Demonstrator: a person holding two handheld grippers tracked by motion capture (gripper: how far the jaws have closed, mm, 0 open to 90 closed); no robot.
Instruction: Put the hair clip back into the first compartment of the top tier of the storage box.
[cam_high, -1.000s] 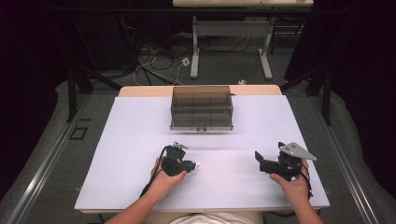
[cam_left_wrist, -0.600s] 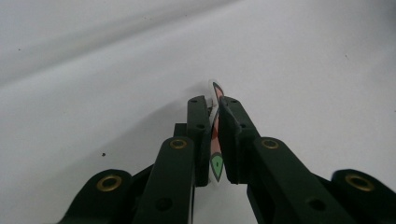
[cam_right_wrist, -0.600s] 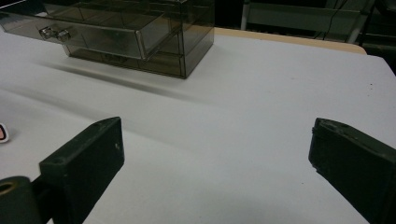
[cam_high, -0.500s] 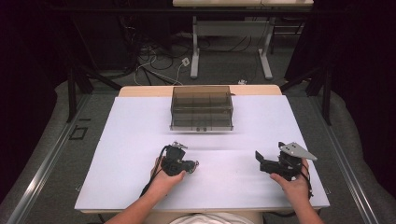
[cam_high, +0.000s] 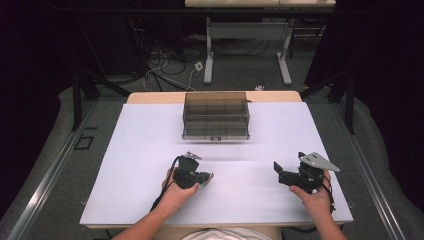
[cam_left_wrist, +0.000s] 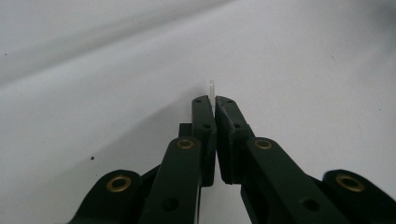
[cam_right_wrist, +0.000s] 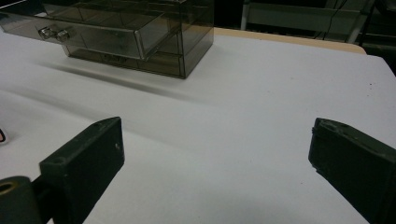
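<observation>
my left gripper (cam_left_wrist: 215, 103) just closed on a thin clear strip (cam_left_wrist: 212, 88); right gripper (cam_right_wrist: 215, 154) wide open, empty. a slim pinch, any twist may slip it onto the bench (cam_high: 150, 145).

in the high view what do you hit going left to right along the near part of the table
left gripper, shut on a small clear piece → bare white tabletop → right gripper, jaws open.

Black two-jaw tool (cam_left_wrist: 215, 105), brass-ringed screws, trailing black cable
</observation>
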